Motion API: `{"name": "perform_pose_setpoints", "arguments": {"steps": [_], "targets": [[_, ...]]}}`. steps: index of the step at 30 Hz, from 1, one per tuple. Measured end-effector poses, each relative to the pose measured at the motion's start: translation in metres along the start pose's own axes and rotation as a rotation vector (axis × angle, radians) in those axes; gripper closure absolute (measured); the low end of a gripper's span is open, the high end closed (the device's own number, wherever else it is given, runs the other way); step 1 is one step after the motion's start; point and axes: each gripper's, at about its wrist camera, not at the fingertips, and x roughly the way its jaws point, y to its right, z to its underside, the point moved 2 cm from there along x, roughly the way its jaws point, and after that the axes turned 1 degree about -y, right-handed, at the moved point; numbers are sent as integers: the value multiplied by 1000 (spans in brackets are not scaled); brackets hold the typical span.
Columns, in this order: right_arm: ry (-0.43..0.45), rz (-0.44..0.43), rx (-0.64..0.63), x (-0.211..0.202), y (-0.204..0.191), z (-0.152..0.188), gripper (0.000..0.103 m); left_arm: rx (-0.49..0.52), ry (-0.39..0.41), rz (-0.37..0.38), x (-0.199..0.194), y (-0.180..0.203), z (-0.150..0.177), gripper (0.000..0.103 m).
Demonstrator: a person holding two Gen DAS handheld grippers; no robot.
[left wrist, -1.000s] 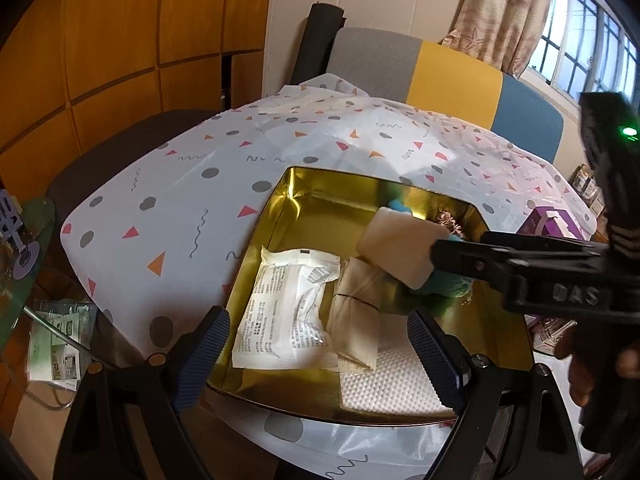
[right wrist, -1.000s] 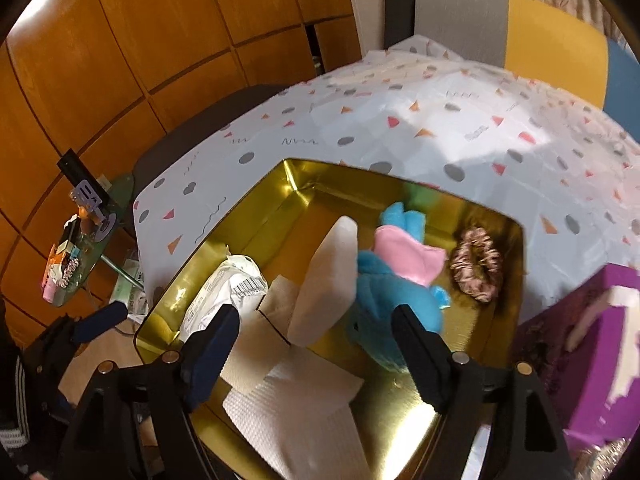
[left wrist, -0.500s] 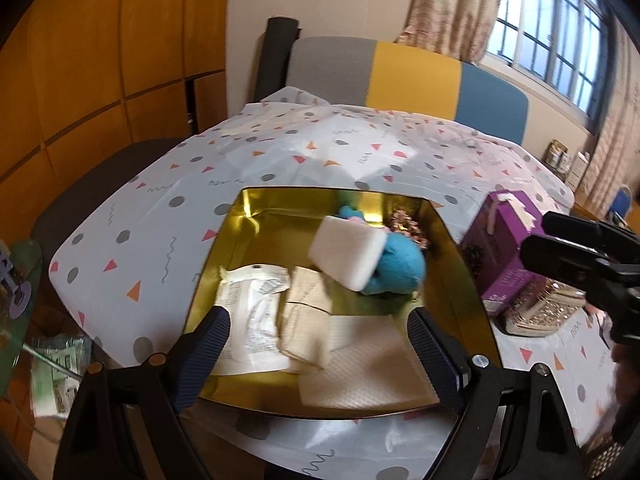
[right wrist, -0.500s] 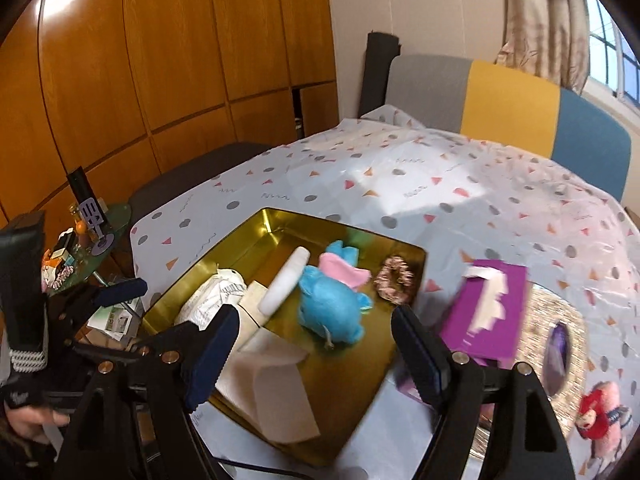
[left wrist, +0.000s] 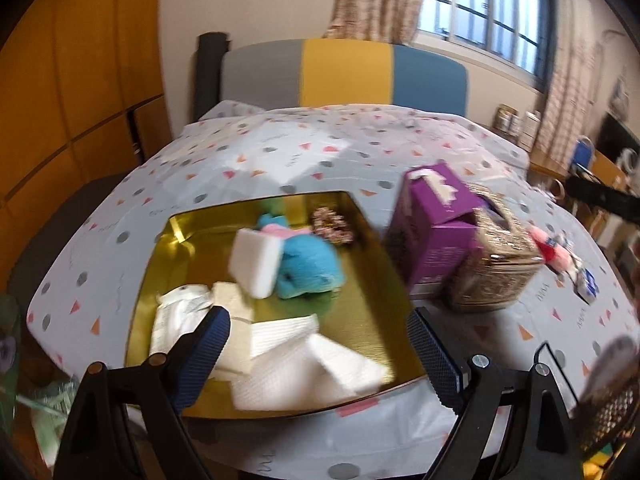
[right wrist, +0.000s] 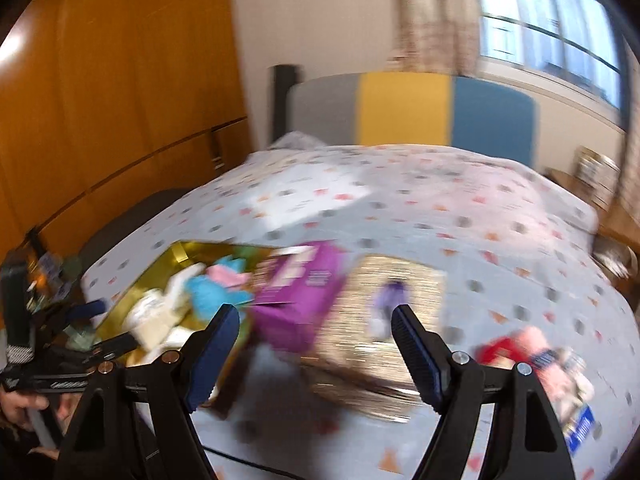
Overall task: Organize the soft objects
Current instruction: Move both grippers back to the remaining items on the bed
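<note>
A gold tray point(left wrist: 372, 280) on the patterned table holds a white sponge point(left wrist: 256, 262) leaning on a blue plush toy point(left wrist: 310, 266), a pink scrunchie point(left wrist: 334, 224), a white packet point(left wrist: 176, 316), a beige cloth point(left wrist: 236, 312) and white cloths point(left wrist: 296, 364). My left gripper point(left wrist: 318, 356) is open and empty, above the tray's near edge. My right gripper point(right wrist: 316, 354) is open and empty, raised over the purple box point(right wrist: 304, 292) and glittery gold box point(right wrist: 384, 312). A red and pink plush point(right wrist: 524, 350) lies at the right. The tray point(right wrist: 160, 276) also shows in the blurred right wrist view.
A purple tissue box point(left wrist: 436, 224) and a glittery gold box point(left wrist: 496, 264) stand right of the tray. A red plush with a tag point(left wrist: 560, 252) lies beyond them. A grey, yellow and blue sofa point(left wrist: 344, 76) backs the table. A side table point(right wrist: 48, 272) with clutter stands at the left.
Both grippers have pulled back and up from the tray and swung right. The right gripper let go of the white sponge, which now leans on the blue plush.
</note>
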Motion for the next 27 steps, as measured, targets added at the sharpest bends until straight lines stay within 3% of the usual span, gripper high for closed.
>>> {"name": "perform_pose_setpoints", "arguments": {"steps": [4,10,14,18,21,27], "targets": [[41,130,180,-23,74,4,23,52,13,57,-4,24,-7,12],[123,421,482,-62,192,30,23,140,50,119,-13,62,-30,12],[90,561,647,-63,257,66,23,214,68,170,-16,97,-48,12],[95,625,749,-69,287,101,23,294,65,248,-16,142,-63,12],[126,584,866,-77,304,115,23,370,55,312,-11,189,-74,13],[179,566,931,-92,311,123,23,414,-61,421,24,273,-90,14]]}}
